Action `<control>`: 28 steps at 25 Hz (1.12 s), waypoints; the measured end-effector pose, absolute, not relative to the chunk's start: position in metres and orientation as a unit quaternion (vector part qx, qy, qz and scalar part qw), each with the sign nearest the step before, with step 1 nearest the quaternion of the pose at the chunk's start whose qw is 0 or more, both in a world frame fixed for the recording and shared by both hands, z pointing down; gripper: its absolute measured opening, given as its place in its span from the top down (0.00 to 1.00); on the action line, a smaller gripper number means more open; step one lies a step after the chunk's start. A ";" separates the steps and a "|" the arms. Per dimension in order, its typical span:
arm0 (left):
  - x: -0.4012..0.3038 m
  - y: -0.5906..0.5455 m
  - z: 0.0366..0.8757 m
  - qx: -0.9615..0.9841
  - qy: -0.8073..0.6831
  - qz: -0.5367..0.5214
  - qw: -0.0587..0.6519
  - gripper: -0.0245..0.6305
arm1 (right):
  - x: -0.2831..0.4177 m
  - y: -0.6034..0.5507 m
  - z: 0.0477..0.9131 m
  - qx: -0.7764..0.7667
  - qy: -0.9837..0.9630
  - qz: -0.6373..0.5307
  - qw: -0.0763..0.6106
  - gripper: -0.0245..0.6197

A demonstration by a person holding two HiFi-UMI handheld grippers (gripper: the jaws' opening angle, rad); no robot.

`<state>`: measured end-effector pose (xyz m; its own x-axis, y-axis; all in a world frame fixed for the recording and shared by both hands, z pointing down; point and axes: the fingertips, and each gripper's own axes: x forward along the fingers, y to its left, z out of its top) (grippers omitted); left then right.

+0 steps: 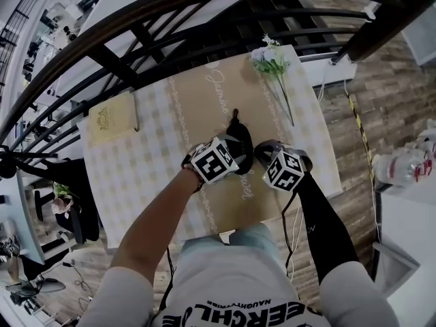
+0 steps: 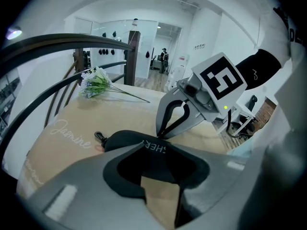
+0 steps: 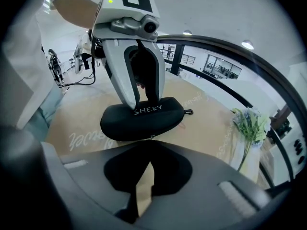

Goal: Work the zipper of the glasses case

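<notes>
A black glasses case (image 1: 240, 136) lies on the tan runner in the middle of the table. White lettering marks the case's (image 3: 124, 123) top. My left gripper (image 1: 230, 154) comes down on that top, and its tips (image 3: 144, 104) pinch the case at the lettering. In the left gripper view the case (image 2: 120, 140) lies right at my jaws (image 2: 149, 152). My right gripper (image 1: 259, 157) is shut at the case's near edge (image 2: 160, 137), its tips (image 3: 151, 145) on the small zipper pull (image 3: 151, 138). A small clip (image 3: 188, 112) hangs from the case's far end.
A bunch of artificial flowers (image 1: 274, 63) lies at the table's far right corner. A beige box (image 1: 112, 118) sits at the far left. A dark curved railing (image 1: 170, 19) runs behind the table. The checked tablecloth (image 1: 150, 169) is bare on the left.
</notes>
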<state>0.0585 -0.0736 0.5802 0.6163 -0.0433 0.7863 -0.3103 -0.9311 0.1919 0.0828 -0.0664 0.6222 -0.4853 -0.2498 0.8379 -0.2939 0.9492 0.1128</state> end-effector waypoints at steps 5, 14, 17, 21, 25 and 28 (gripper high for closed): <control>0.057 -0.074 0.581 0.886 -0.100 0.424 0.158 0.74 | 0.082 -0.061 0.622 0.153 -0.861 0.023 0.485 0.92; 0.058 -0.072 0.580 0.886 -0.103 0.427 0.153 0.74 | 0.082 -0.049 0.622 0.153 -0.860 0.026 0.486 0.91; 0.058 -0.072 0.580 0.885 -0.102 0.427 0.152 0.74 | 0.082 -0.046 0.622 0.154 -0.860 0.029 0.486 0.91; 0.057 -0.073 0.580 0.886 -0.103 0.426 0.153 0.74 | 0.081 -0.041 0.621 0.153 -0.860 0.032 0.487 0.91; 0.057 -0.072 0.580 0.885 -0.103 0.427 0.153 0.74 | 0.081 -0.036 0.621 0.156 -0.859 0.037 0.485 0.91; 0.057 -0.072 0.580 0.884 -0.104 0.429 0.154 0.74 | 0.081 -0.034 0.620 0.157 -0.859 0.039 0.485 0.91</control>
<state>0.0568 -0.0720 0.5795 0.6112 -0.0512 0.7899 -0.3158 -0.9308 0.1840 0.0815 -0.0338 0.6204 -0.4803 -0.2319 0.8459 -0.3072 0.9478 0.0854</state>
